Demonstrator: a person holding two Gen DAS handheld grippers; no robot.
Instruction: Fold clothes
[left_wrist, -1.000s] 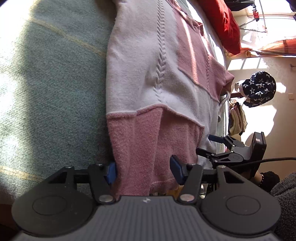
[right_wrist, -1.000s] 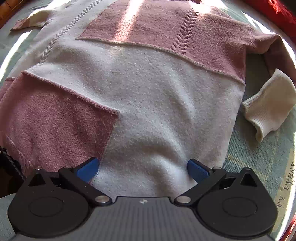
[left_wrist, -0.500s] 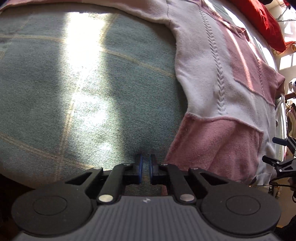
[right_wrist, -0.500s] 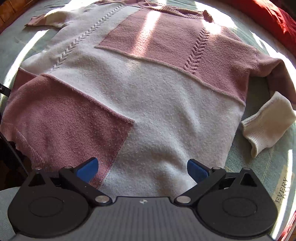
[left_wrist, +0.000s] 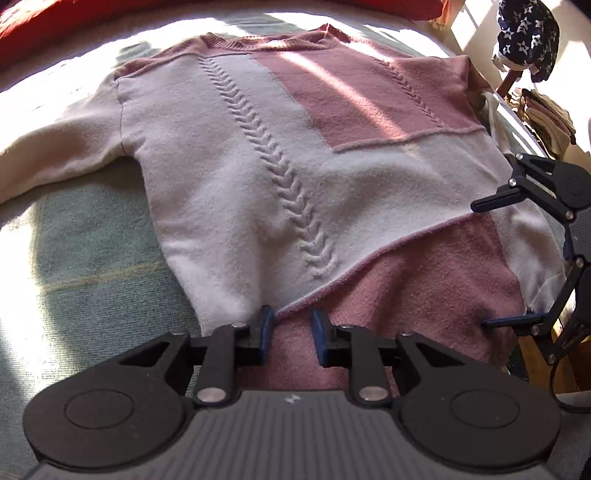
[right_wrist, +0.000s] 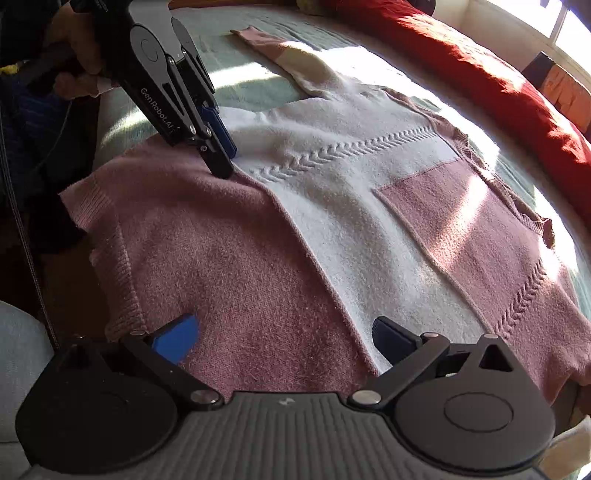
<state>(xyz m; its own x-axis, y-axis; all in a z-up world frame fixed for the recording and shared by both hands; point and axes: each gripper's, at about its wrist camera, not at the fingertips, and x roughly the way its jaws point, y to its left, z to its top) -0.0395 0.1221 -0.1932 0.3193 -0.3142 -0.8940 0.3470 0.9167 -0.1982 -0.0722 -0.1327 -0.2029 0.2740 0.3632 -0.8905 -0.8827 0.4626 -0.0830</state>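
1. Sweater (left_wrist: 258, 177) is lying spread flat on the bed (left_wrist: 85, 258), front up, pink and white patches with cable ribs, neckline toward the red cushion (right_wrist: 480, 74).
2. I am holding my left gripper (left_wrist: 288, 328) tilted down over the hem end of the sweater, at the seam where the white panel is meeting the pink panel.
3. My left jaws are opening, narrowly parted; the pink knit is showing in the gap, and the blue pads are not pressing on it.
4. In the right wrist view my left fingertips (right_wrist: 221, 162) are resting at that same seam line; whether they are touching the knit I cannot tell.
5. I am holding my right gripper (right_wrist: 284, 336) over the pink hem panel near the bed edge, its jaws standing spread wide, with nothing pinched between them.
6. One sleeve (left_wrist: 55, 147) is lying stretched out to the side on the green blanket.
7. Sunlight is falling in bands across the chest patch.
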